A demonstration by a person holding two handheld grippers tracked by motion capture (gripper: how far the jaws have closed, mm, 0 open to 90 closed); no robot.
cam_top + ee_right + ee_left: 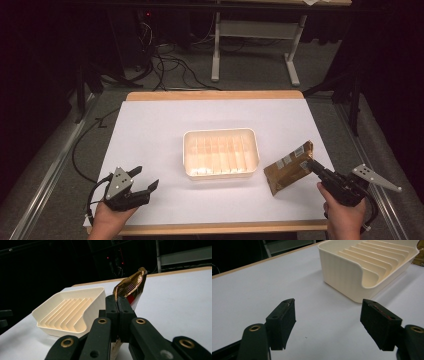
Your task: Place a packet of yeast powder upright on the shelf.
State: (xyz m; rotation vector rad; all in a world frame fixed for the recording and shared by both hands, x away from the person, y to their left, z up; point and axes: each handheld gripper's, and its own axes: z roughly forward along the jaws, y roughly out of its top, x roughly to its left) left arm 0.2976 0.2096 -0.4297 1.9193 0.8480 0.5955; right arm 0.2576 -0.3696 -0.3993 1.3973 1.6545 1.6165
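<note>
**Packet pinched at the table's right edge**

Here, from the high view, the right gripper (314, 168) clenches a gold-brown packet (290, 167) near the table's (150, 130) right edge, just beside the cream ribbed tray (221, 152) at mid-table. The left gripper (142, 181) hangs released by the near-left corner.

The left gripper view shows its jaws wide apart, empty, facing the tray's wall.

The right gripper view alone reveals how thin the pinch is, on the packet's crumpled edge, so it may well slip or tear loose.

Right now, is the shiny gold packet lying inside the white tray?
No, the gold packet is outside the white tray, to its right, pinched in the right tool above the table.
</note>
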